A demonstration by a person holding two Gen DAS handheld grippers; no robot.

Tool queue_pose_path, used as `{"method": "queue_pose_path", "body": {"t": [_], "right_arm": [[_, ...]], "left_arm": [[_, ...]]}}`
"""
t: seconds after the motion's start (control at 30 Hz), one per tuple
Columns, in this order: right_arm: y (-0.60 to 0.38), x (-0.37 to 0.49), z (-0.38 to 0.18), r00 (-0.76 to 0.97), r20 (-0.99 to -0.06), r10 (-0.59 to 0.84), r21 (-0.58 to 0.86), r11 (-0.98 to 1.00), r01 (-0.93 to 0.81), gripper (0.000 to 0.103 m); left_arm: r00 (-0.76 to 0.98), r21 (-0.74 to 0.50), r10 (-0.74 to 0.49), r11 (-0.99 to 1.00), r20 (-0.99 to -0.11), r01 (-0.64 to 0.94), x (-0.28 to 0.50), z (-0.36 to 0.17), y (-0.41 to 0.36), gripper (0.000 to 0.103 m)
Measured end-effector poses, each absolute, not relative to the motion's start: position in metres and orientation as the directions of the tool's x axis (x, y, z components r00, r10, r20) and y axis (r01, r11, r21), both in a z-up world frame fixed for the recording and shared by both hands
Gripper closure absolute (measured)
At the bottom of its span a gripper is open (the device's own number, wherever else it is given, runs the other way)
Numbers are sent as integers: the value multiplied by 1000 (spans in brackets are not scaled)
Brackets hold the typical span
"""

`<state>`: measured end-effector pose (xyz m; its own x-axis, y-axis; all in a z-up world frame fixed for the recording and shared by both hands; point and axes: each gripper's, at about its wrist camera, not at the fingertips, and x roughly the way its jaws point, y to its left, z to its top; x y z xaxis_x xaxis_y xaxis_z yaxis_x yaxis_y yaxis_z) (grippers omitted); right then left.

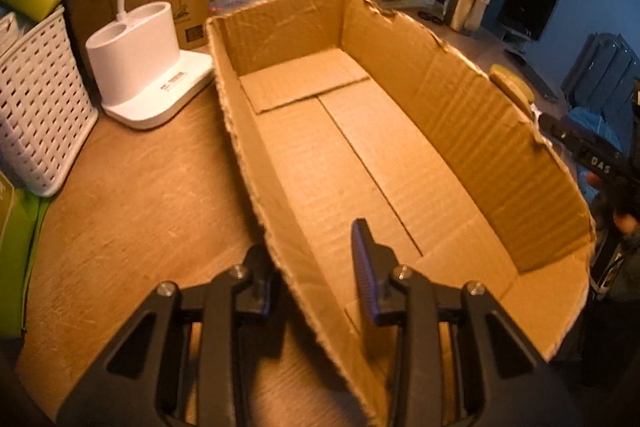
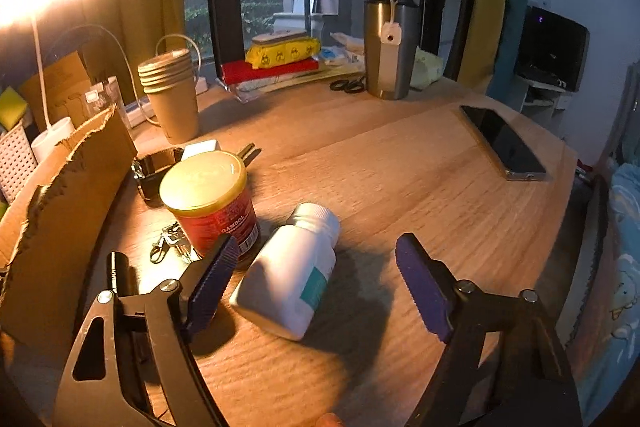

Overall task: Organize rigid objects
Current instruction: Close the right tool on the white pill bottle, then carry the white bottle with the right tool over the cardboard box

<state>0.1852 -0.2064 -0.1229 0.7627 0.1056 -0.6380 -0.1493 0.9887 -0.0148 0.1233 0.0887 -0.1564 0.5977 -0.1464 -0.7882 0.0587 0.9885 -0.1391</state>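
- White plastic bottle [image 2: 292,275] lying on its side on the wooden table [image 2: 400,167], cap pointing away, just beside the red tin [image 2: 210,205]
- Right gripper [image 2: 316,279] spread wide, bottle sitting between the fingers but nearer the left one, no contact yet
- Best to shift slightly left to centre, then close across the round body, not the cap, since a smooth cylinder likely rolls
- Worth watching the left finger's closeness to the tin, and the keys [image 2: 170,241] beyond
- Cardboard box [image 1: 360,131] with nothing inside, likely destination
- Left gripper [image 1: 316,267] straddling the box's near wall, one finger outside, one inside; gap visible, so steadying rather than firmly pinching
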Motion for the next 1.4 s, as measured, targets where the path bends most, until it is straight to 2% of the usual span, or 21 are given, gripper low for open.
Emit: {"method": "queue_pose_path", "body": {"t": [0.07, 0.2, 0.27, 0.33, 0.4, 1.03, 1.4], "right_arm": [[-206, 188, -127, 753, -649, 109, -10, 988, -152, 27], [-205, 192, -133, 741, -663, 110, -9, 988, -155, 30], [-203, 193, -137, 733, -671, 115, -6, 987, -160, 37], [-202, 194, -141, 726, -678, 115, -8, 986, -164, 50], [-202, 196, -141, 724, -680, 113, -9, 987, -162, 58], [-205, 179, -118, 762, -630, 148, 7, 983, -185, 58], [-175, 137, -65, 809, -530, 254, -9, 953, -304, 58]], "left_arm": [[613, -139, -140, 989, -778, 50, 124, -158, 90, 70], [617, -134, -129, 990, -777, 39, 127, -159, 87, 70], [616, -137, -132, 990, -776, 39, 127, -159, 87, 70], [616, -135, -130, 990, -777, 39, 126, -158, 88, 70], [616, -134, -130, 990, -777, 40, 126, -158, 88, 70], [617, -122, -119, 992, -778, 37, 129, -160, 85, 70], [617, -120, -117, 992, -778, 37, 129, -160, 85, 70]]}}
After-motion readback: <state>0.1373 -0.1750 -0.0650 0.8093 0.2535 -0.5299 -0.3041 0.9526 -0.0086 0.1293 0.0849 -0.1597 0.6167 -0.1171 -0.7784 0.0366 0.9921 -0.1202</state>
